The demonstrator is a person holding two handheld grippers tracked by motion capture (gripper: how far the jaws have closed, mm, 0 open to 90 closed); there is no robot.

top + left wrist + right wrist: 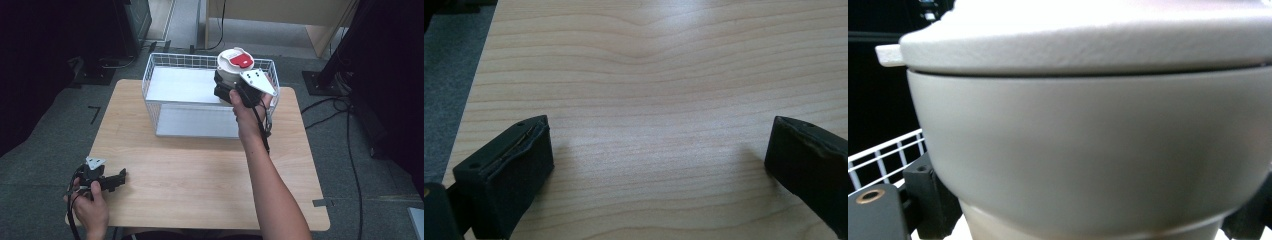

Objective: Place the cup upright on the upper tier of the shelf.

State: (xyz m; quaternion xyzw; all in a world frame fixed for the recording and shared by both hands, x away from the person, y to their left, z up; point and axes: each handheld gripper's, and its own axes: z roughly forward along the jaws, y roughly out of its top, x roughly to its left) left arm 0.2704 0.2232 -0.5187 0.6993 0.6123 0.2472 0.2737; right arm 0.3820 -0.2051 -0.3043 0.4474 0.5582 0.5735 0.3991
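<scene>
The cup (231,70) sits apparently clamped in the right claw (223,89) over the basket (170,62).

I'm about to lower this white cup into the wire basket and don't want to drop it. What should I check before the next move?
1. Grip on the cup: the right gripper has a jaw on each side of its body, seen close in the right gripper view. Ok.
2. Lid seated on the cup: a thin, even seam shows under it. Ok.
3. Cup over the wire basket: it hangs above the back right corner, near the rim. How much room it has to the wires: cannot tell.
4. Basket floor below: white and bare where it shows. Ok.
5. Left gripper: open, low over the table near its front left edge, far from the basket. Ok.
</scene>
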